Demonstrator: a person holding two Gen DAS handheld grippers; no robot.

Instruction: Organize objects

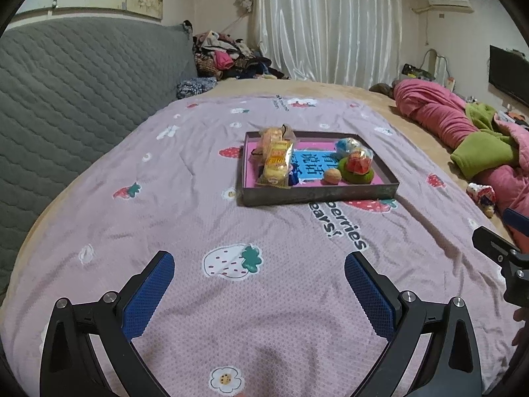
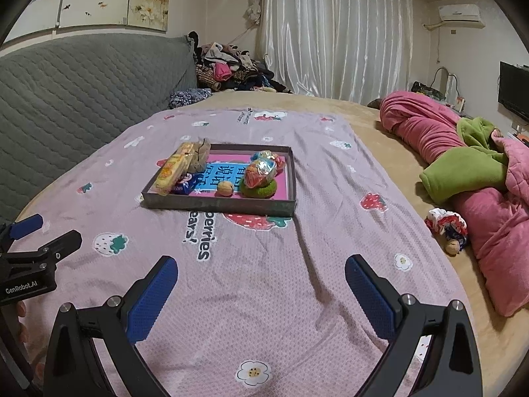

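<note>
Left gripper [image 1: 259, 276]: blue-padded fingers [image 1: 150, 292] were spread wide and released, grasping nothing, hovering low over the near end of the bed; likely parked there to keep a clear line to the tray.
Right gripper [image 2: 261, 276]: fingers [image 2: 372, 297] likewise released and empty, alongside the left one, which showed at 9 o'clock in the right wrist view.
Pink strawberry-print cotton sheet [image 1: 264, 231]: spread over the bed as the working surface, lightly wrinkled, carrying the tray near its middle.
Shallow dark rectangular cardboard tray [image 1: 317, 194]: sat at 12 o'clock from both grippers, well apart from them; its low walls probably served to corral the small items.
Yellow crinkly snack packets [image 1: 277, 162]: stacked along the tray's left side, the top one leaning on the left rim in the right wrist view; a blue wrapper peeked from beneath.
Small brown walnut [image 1: 331, 177]: rested near the tray's front wall, just beside the green ring.
Green knitted ring [image 1: 358, 173]: lay at the tray's right side with an orange ball in clear wrap [image 1: 359, 162] seated on it, so the ball would not roll.
Small red-and-white cloth toy [image 2: 446, 226]: lay at 2 o'clock off the sheet, near the pink quilt; possibly not yet gathered.
Rumpled pink quilt with green lining [image 2: 469, 172]: heaped along the far right of the bed.
</note>
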